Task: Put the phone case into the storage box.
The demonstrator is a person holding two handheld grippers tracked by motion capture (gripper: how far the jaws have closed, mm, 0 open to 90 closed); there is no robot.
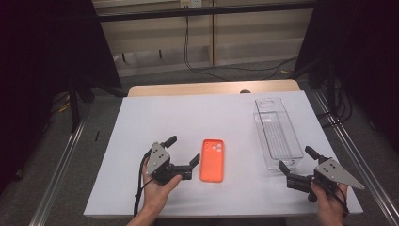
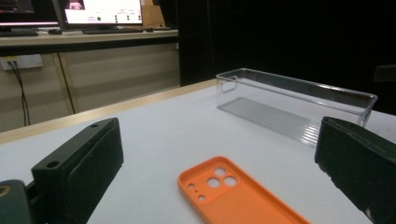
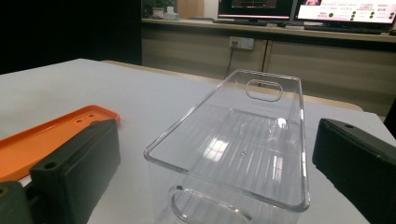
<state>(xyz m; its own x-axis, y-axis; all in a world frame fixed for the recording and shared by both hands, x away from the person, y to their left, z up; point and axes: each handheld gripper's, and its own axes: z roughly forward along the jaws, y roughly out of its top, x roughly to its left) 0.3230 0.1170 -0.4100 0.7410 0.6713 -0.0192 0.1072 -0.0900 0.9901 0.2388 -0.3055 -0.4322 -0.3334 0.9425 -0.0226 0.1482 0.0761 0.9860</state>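
- On the white table [image 1: 141, 155], the work in hand looked like picking up the orange phone case [image 1: 212, 160] with the left gripper [image 1: 180, 152], probably to bring it to the clear plastic bin [image 1: 277, 134].
- To do that step well, the left gripper needed to come in low and level, so that one jaw passed along each long edge of the case; the case lay flat and thin, so a pinch across its width near the bottom end seemed the safest hold.
- A slow closing would have helped, since a soft case on a smooth sheet could slide away from a jaw that touched first.
- The left gripper's jaws stood spread wide, holding nothing. In the left gripper view the phone case [image 2: 238, 198] lay between and ahead of them, camera holes toward the far side, touching neither jaw.
- From above, the case sat just beside the left gripper, to its right, and apart from the bin.
- The right gripper [image 1: 295, 157] was likewise spread and empty, its jaws facing the near end of the bin [image 3: 233, 154], close to that end, with no contact I could make out.
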